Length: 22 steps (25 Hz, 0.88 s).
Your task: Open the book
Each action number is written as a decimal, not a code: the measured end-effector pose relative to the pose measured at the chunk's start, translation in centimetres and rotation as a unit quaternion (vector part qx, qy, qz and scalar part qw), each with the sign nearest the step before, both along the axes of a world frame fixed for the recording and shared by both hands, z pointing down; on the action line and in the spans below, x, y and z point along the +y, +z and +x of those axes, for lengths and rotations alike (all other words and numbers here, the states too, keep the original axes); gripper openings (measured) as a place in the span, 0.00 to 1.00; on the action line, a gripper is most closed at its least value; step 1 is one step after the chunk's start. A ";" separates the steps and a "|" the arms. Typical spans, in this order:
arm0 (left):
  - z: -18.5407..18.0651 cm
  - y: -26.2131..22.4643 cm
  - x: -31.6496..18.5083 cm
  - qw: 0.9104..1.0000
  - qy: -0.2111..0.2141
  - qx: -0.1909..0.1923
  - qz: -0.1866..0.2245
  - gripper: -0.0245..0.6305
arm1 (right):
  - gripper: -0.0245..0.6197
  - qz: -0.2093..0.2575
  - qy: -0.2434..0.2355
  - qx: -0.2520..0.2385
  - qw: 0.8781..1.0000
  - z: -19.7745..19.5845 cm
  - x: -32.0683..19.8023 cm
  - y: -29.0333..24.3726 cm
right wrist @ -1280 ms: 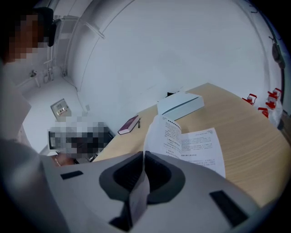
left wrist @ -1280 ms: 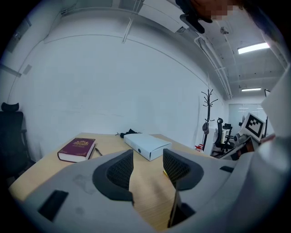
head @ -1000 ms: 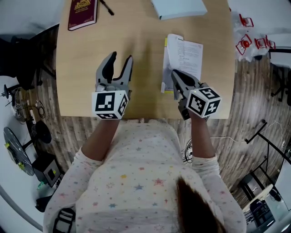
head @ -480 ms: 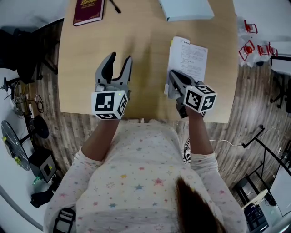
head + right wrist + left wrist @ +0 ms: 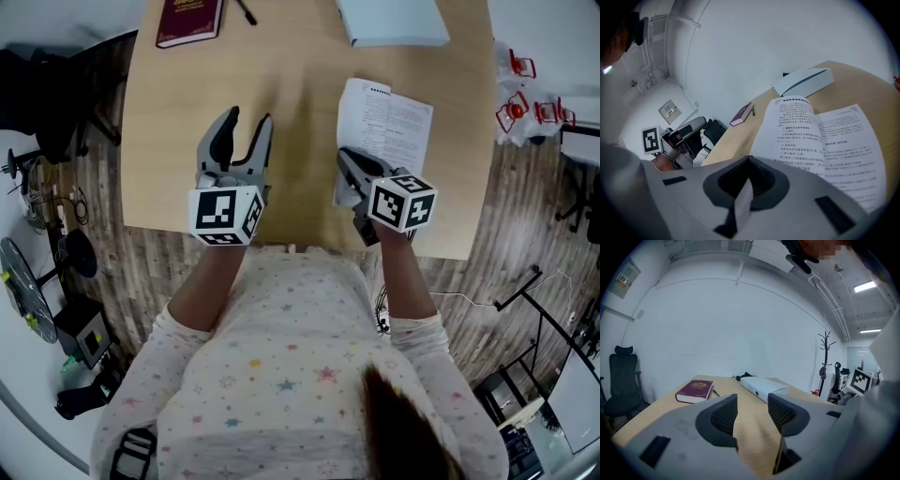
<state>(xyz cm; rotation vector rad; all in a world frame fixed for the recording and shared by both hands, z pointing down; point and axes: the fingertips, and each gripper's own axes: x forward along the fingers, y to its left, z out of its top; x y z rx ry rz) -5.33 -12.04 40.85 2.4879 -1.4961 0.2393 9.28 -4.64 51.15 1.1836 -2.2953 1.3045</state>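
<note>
The book (image 5: 392, 127) lies open on the right side of the wooden table (image 5: 291, 84), printed pages up. My right gripper (image 5: 346, 159) sits at the book's near left corner, shut on a turned leaf (image 5: 790, 129) whose edge shows between its jaws. That leaf arches over to the left of the flat page (image 5: 843, 145). My left gripper (image 5: 249, 118) hovers open over bare table left of the book, with nothing between its fingers (image 5: 724, 416).
A maroon book (image 5: 190, 21) and a pen (image 5: 246, 11) lie at the table's far left. A white box (image 5: 392, 21) sits at the far edge behind the open book. The near table edge (image 5: 281, 246) runs just under both grippers. An office chair (image 5: 622, 380) stands left.
My right gripper has moved left and slightly down with the leaf, swinging it over so the book lies wider open. The left gripper has stayed put.
</note>
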 end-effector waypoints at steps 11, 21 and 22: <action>-1.4 0.2 -0.2 1.000 -0.024 -0.003 -0.002 0.35 | 0.04 -0.024 -0.024 -0.027 0.999 -2.5 -0.4 0.8; -4.1 -0.4 0.4 0.999 -0.053 -0.009 -0.001 0.35 | 0.04 -0.053 -0.044 -0.035 0.997 -4.6 -0.9 1.8; -4.3 -0.4 0.4 0.998 -0.056 -0.010 -0.001 0.35 | 0.04 -0.055 -0.048 -0.034 0.997 -5.0 -1.0 1.8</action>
